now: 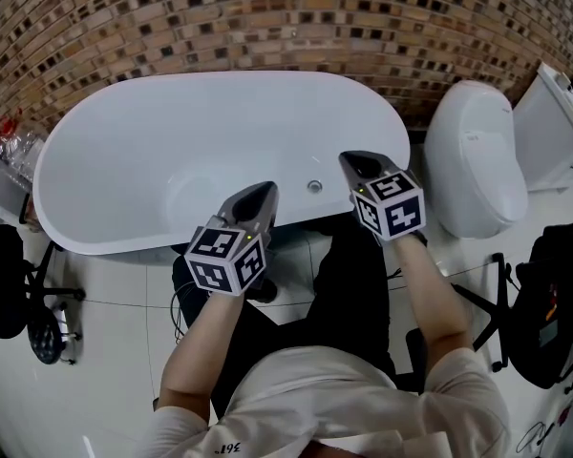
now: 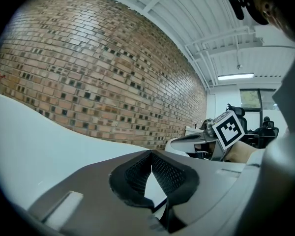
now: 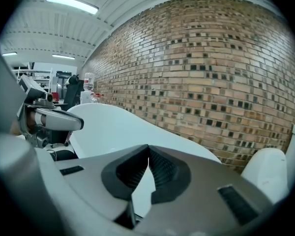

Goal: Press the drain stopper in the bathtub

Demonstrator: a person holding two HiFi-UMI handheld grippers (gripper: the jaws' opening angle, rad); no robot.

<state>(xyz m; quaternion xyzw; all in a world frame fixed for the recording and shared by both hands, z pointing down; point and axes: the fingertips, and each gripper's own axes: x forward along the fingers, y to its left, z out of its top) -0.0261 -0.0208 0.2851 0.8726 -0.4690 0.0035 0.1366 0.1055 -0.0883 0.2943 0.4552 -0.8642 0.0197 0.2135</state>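
Closest is the person's beige shirt (image 1: 363, 399), with bare forearms reaching out over black trousers and a glossy white floor (image 1: 115, 351). Each hand carries a smooth grey tapered tool with a black-and-white marker cube. The left gripper (image 1: 265, 192) and the right gripper (image 1: 350, 158) both hang at the near rim of the bathtub (image 1: 124, 132), a smooth white oval shell. The ribbed black pads of each are pressed together at the tips, with nothing pinched between them. The drain stopper (image 1: 314, 186), a small round metal disc, sits inside the tub near that rim, between the two grippers and touched by neither. A rounded white toilet (image 1: 473, 160) stands to the right. Rough, mottled brick wall (image 1: 267, 17) runs behind.
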